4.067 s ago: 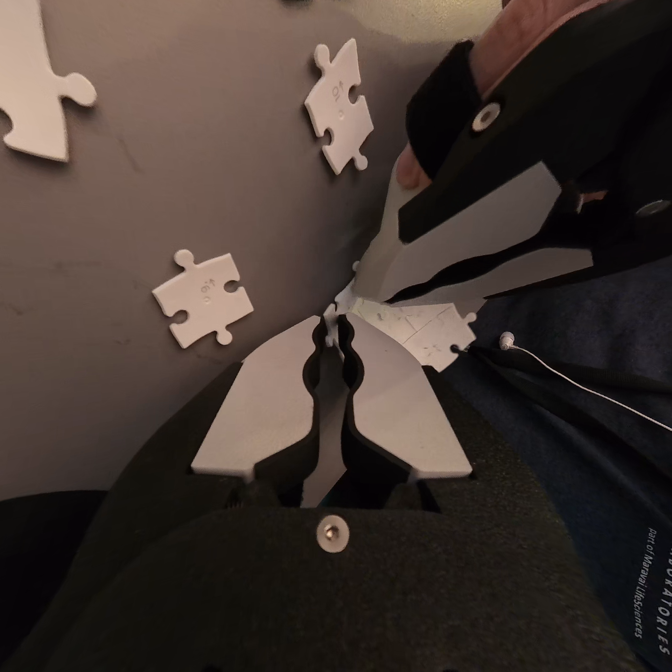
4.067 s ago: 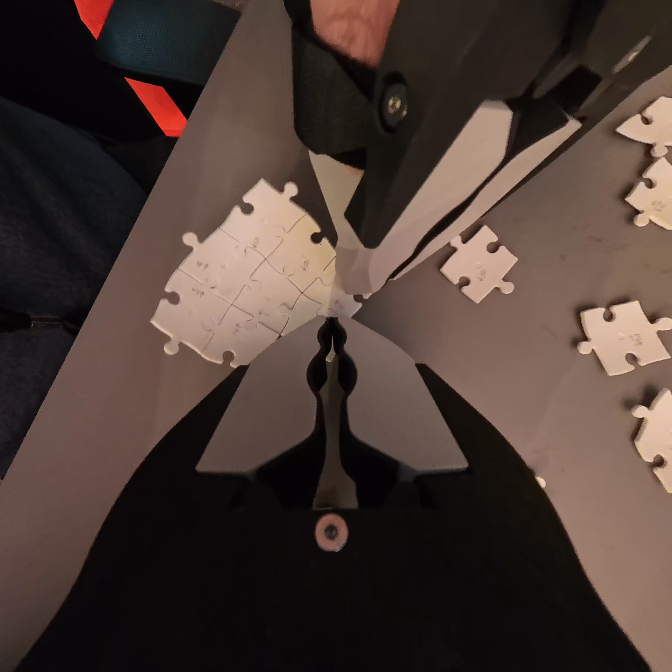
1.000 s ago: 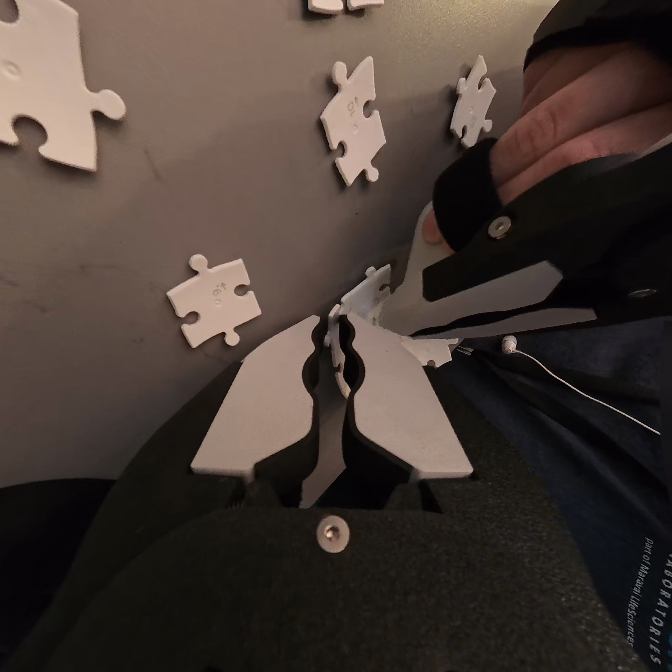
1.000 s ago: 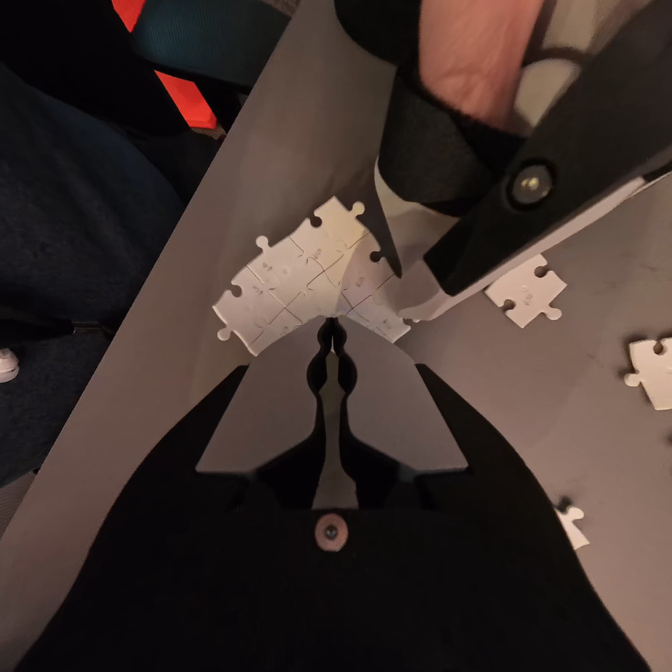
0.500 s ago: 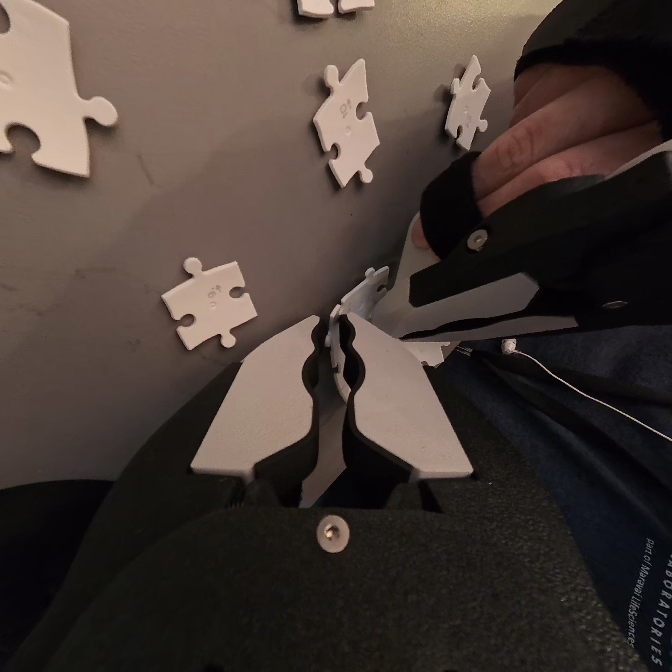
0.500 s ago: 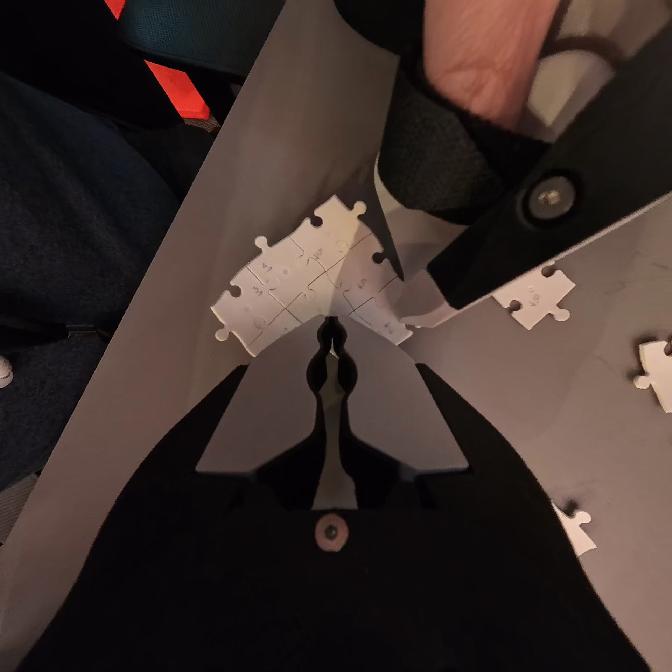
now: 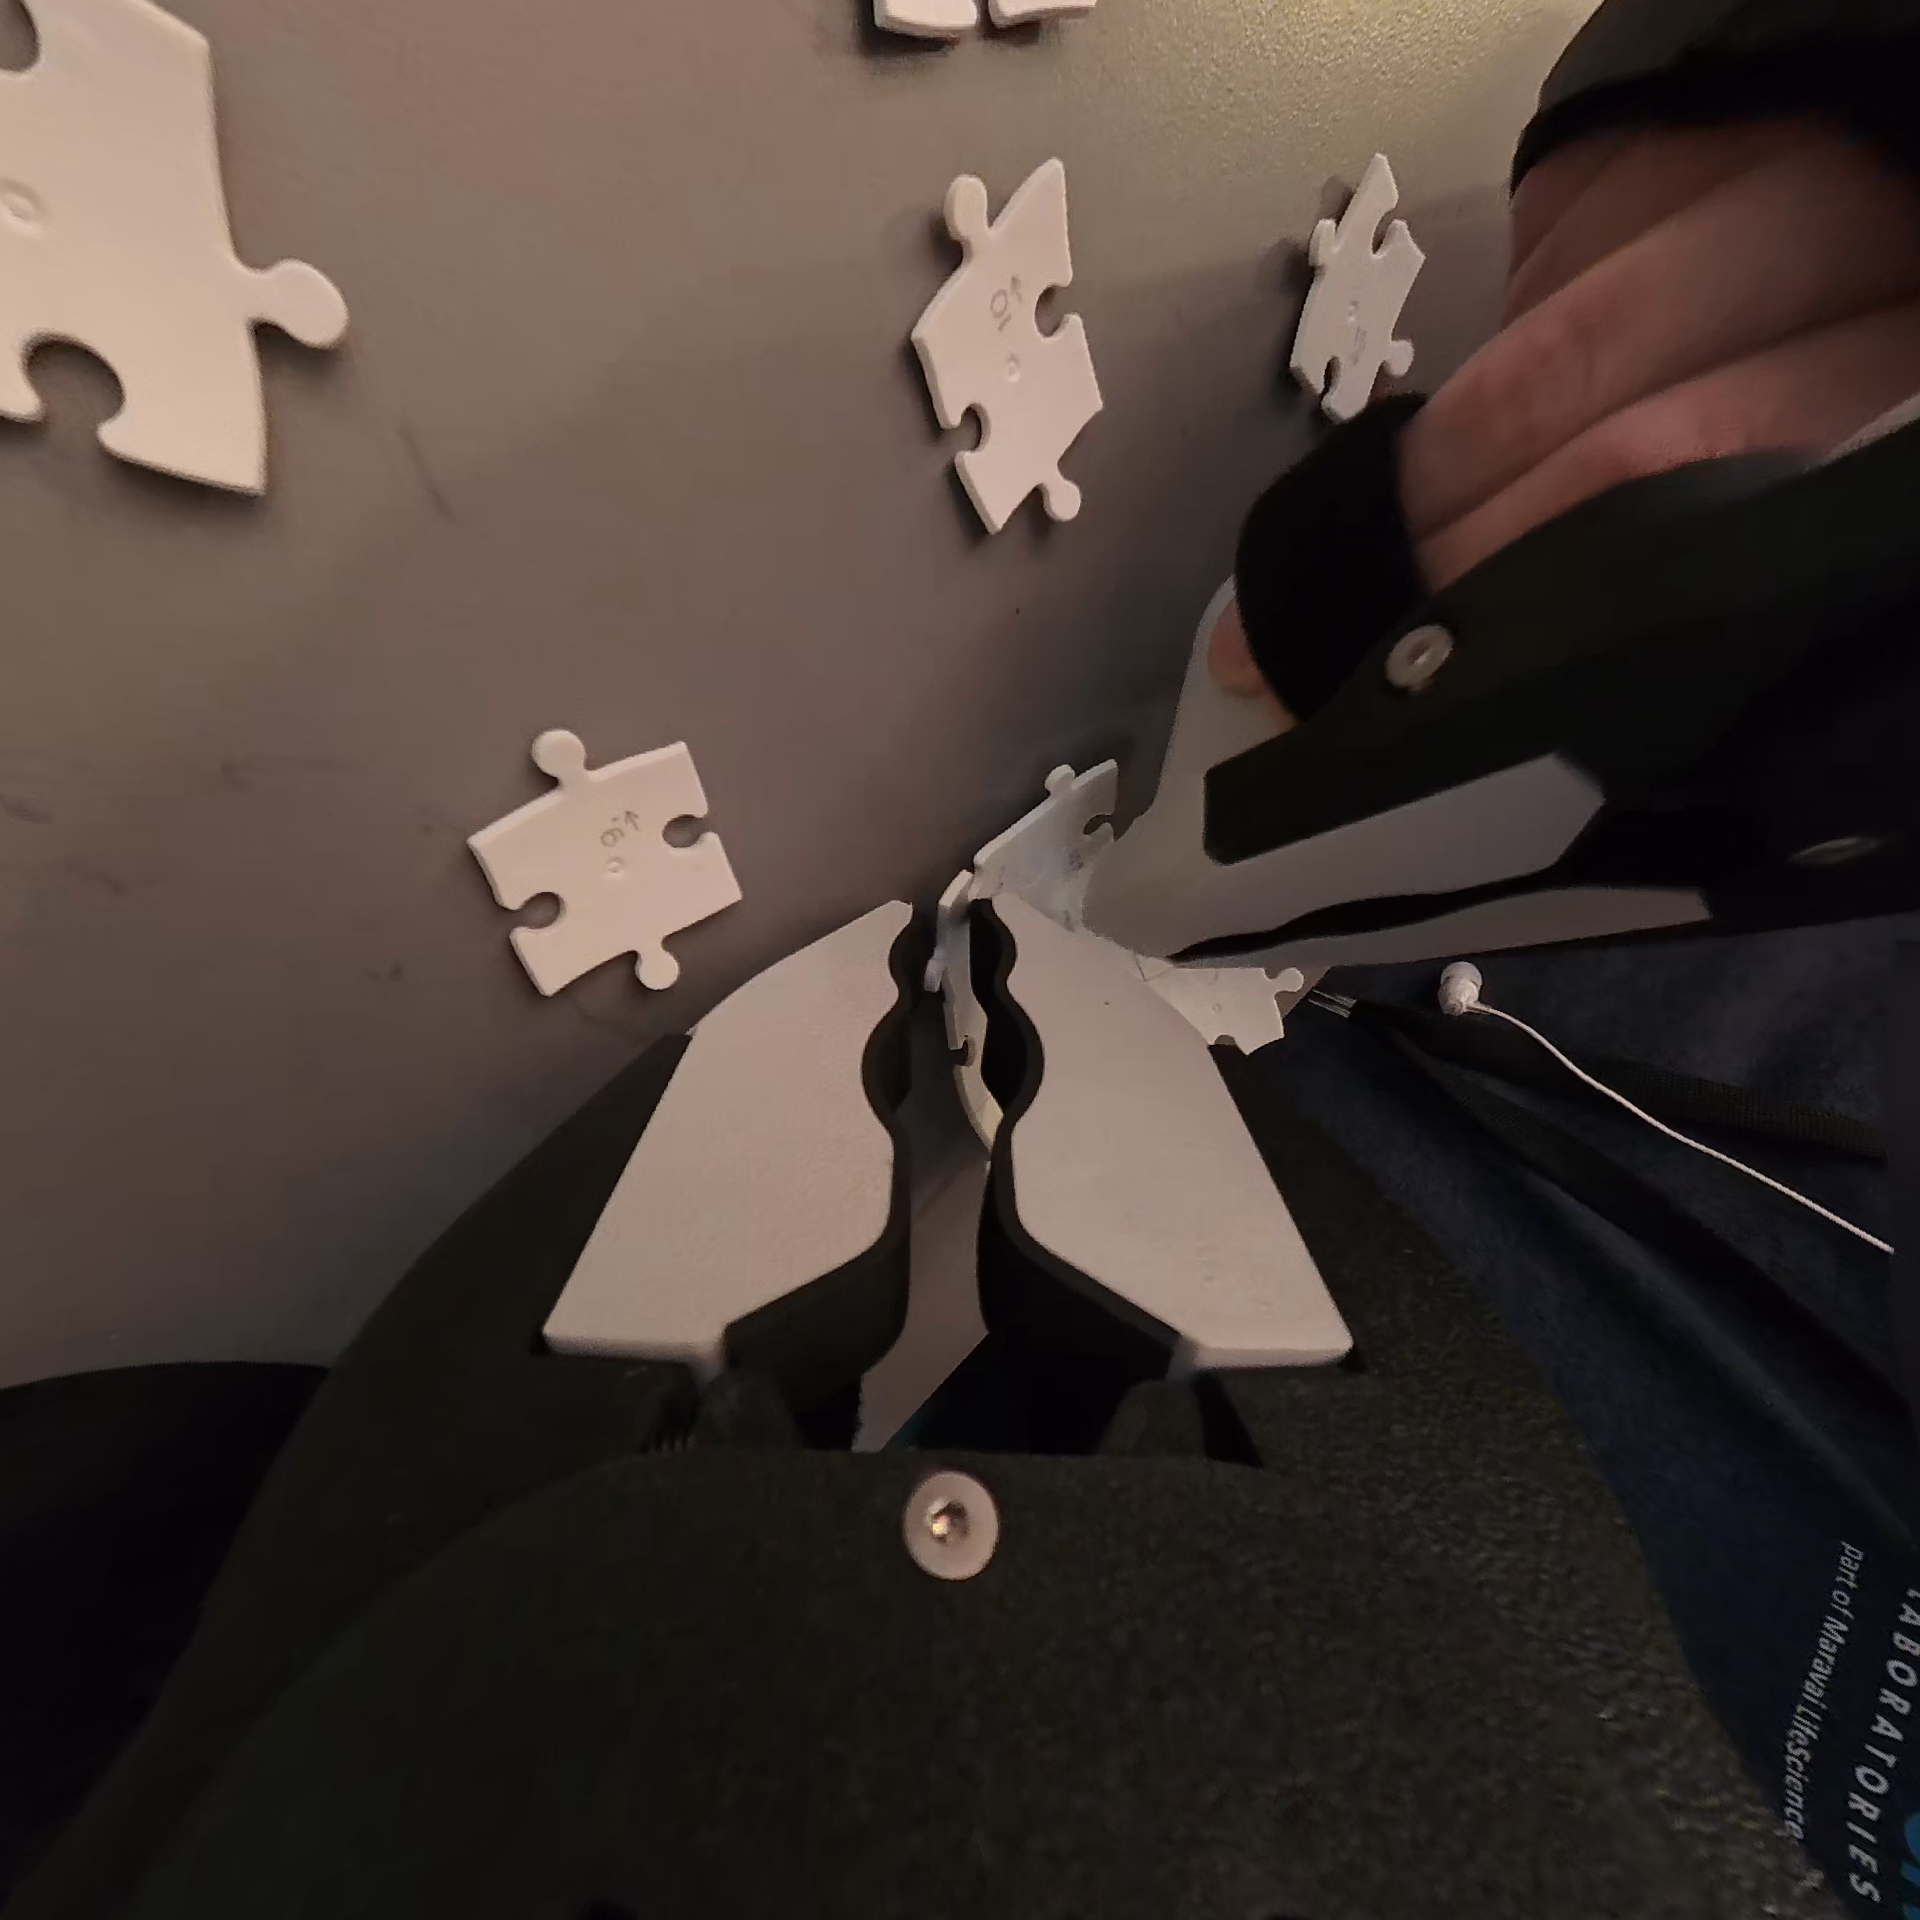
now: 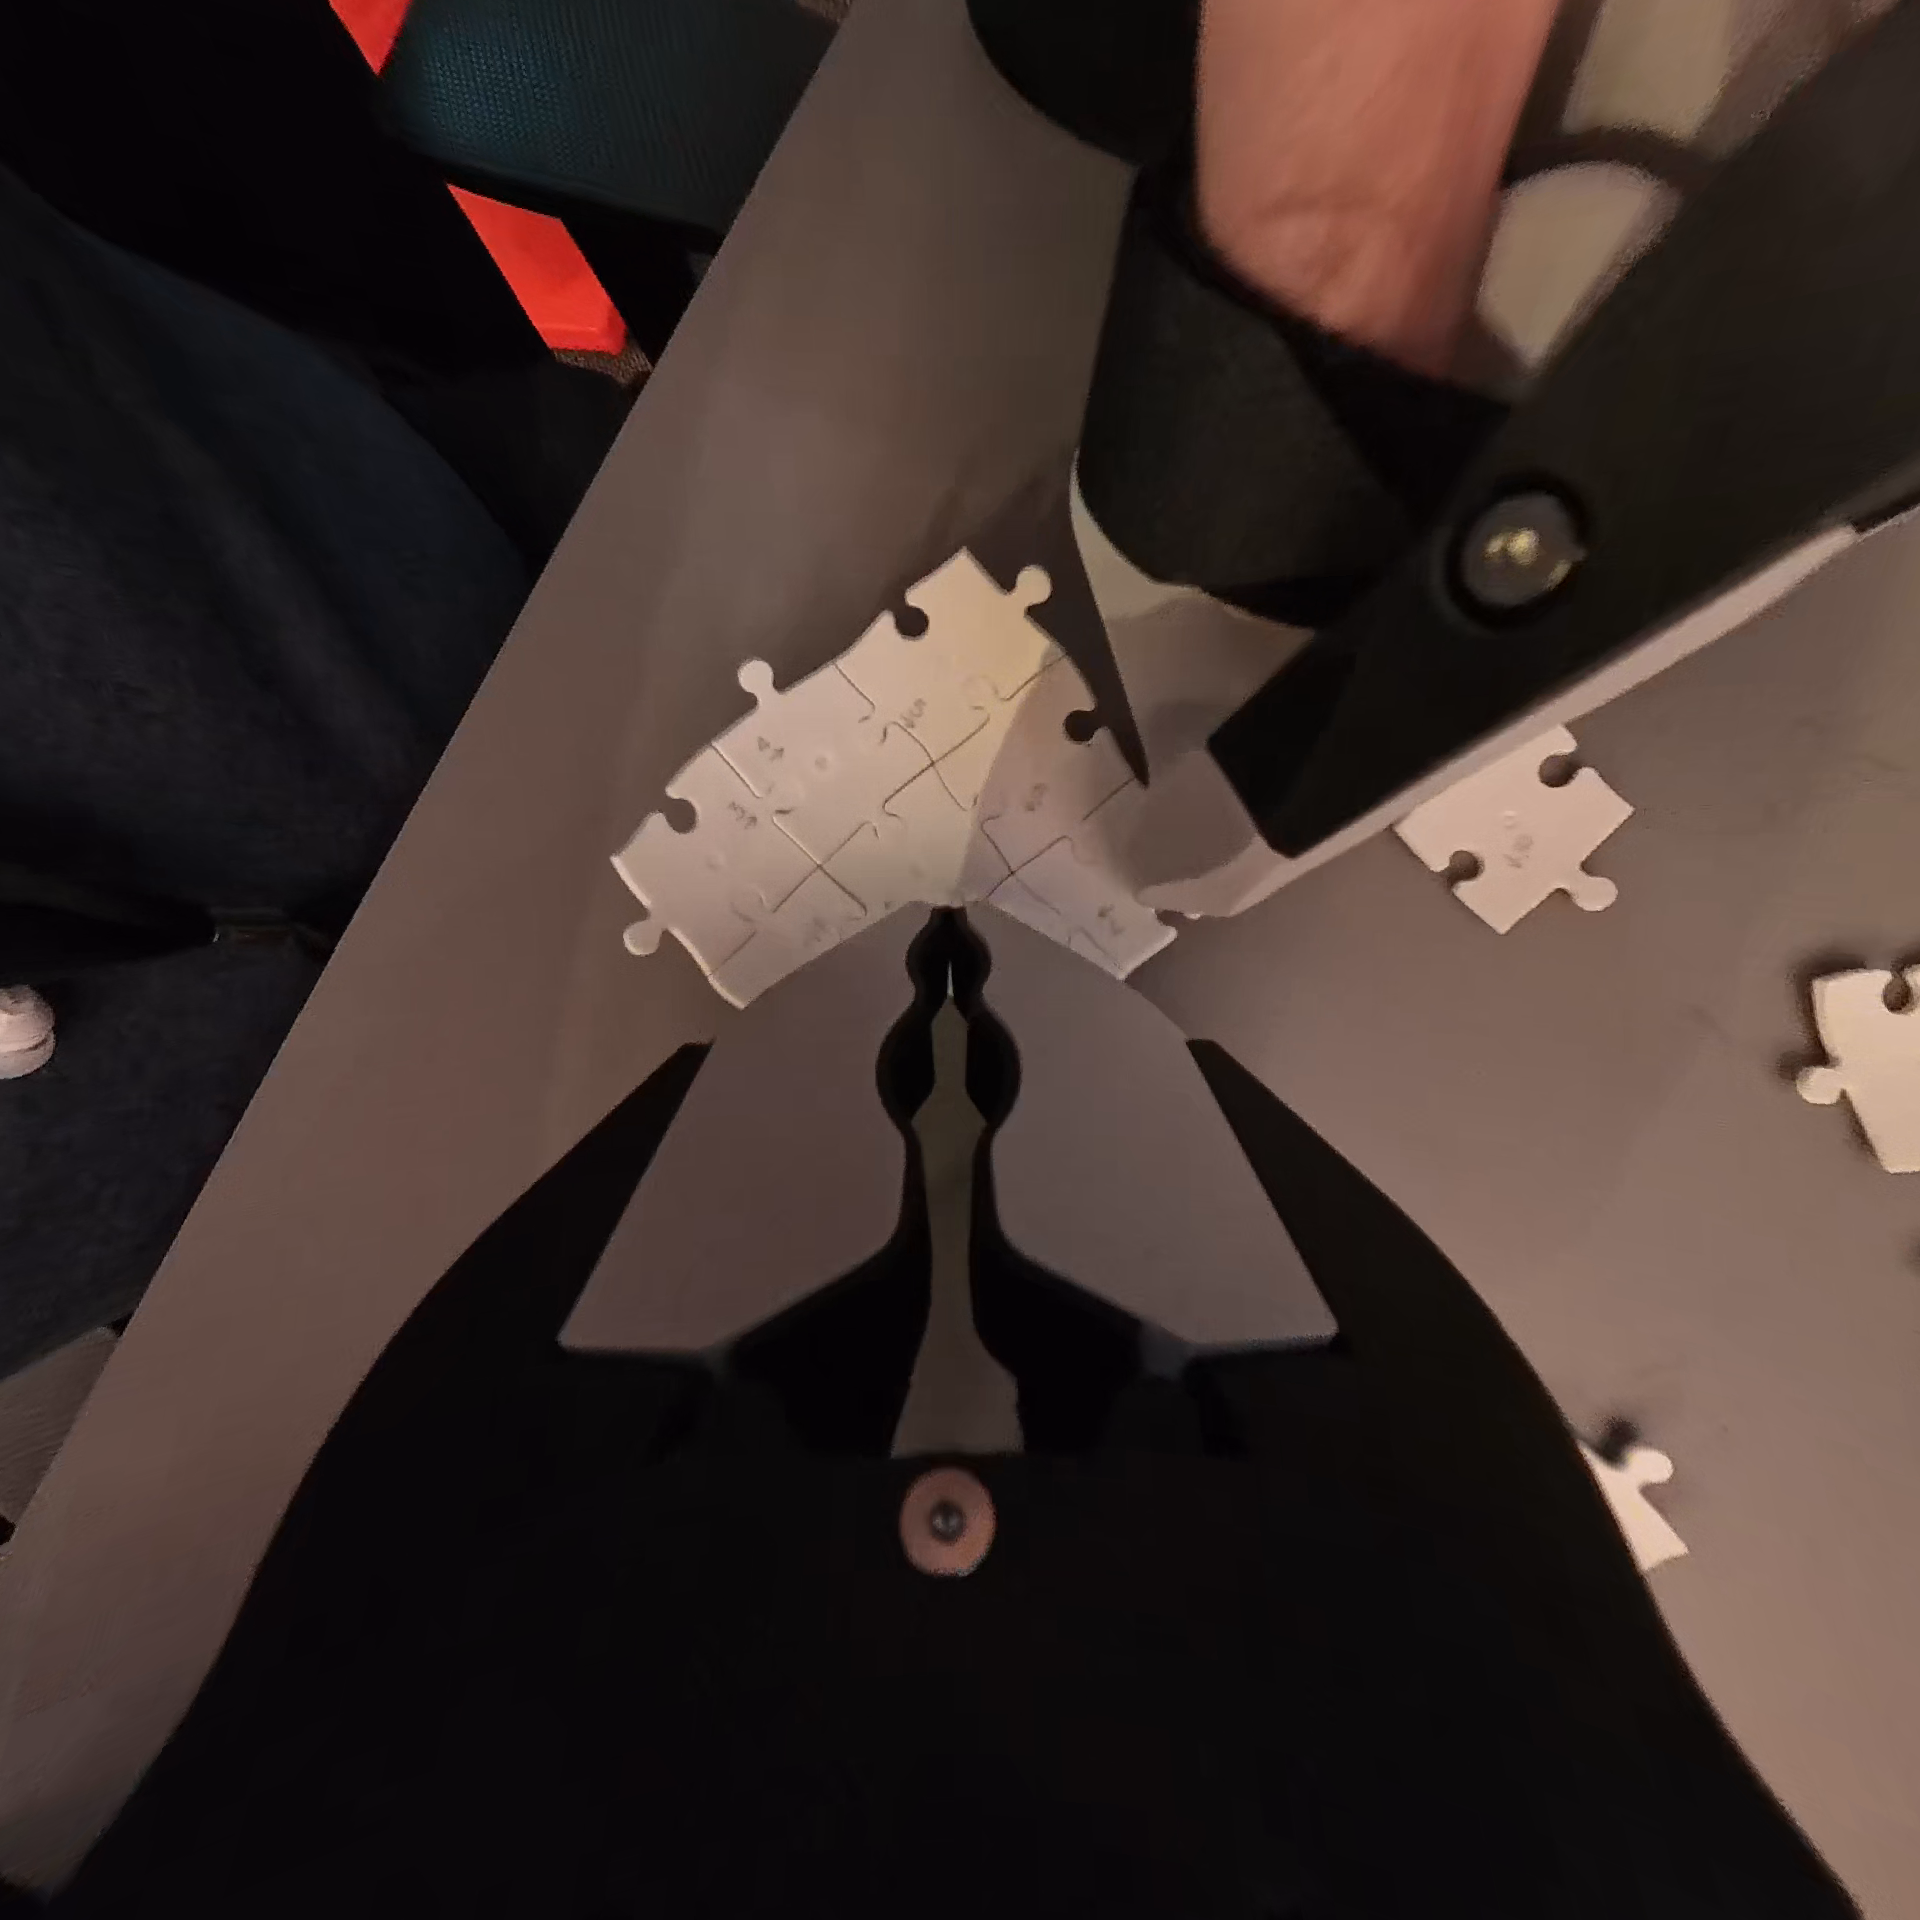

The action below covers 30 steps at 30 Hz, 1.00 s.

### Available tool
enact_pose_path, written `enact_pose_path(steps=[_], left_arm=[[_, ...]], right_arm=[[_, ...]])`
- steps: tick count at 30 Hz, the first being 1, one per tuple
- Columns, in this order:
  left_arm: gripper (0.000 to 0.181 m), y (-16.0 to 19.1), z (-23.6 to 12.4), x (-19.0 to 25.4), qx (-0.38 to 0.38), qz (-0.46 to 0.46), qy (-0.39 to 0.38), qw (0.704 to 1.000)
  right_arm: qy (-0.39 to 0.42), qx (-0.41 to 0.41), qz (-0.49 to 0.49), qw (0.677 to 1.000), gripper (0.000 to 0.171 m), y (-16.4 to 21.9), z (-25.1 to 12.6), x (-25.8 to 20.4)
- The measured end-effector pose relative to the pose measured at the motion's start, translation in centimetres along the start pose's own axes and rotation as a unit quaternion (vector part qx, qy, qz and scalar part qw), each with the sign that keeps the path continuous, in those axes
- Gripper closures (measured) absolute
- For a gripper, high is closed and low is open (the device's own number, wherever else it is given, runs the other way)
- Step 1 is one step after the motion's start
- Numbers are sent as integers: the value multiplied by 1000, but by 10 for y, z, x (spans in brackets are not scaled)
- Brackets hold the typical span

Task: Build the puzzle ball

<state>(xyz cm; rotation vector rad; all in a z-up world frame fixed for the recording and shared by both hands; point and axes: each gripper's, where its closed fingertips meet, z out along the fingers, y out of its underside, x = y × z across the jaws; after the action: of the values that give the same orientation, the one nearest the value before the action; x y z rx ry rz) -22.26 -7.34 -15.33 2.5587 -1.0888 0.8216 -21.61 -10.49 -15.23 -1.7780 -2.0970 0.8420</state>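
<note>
Grey surface (image 7: 623, 520) carries loose white puzzle pieces (image 7: 608, 862). Left gripper (image 7: 948, 920) fingers are closed on the assembled curved puzzle section (image 8: 831, 790), held above the surface edge. Right gripper (image 8: 948, 920) fingers pinch the section's opposite edge.

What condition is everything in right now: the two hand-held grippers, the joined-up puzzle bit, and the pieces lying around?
Left hand-held gripper: shut on the joined puzzle section's edge.
Right hand-held gripper: shut on the same section.
Joined puzzle section: several pieces interlocked, curved, held above the grey table.
Loose pieces: flat on the table, unattached, apart from each other.
</note>
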Motion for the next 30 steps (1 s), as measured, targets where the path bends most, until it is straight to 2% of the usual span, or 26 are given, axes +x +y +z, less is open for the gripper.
enact_pose_path(steps=[14, 30], left_arm=[[173, -2, -2, -3, 10, 2, -13, 1000], [166, -10, -7, 0, 33, -10, -5, 999]], right_arm=[[-4, 8, 22, 1000, 170, 3, -7, 5], [17, -18, -1, 1000, 169, 9, -3, 5]])
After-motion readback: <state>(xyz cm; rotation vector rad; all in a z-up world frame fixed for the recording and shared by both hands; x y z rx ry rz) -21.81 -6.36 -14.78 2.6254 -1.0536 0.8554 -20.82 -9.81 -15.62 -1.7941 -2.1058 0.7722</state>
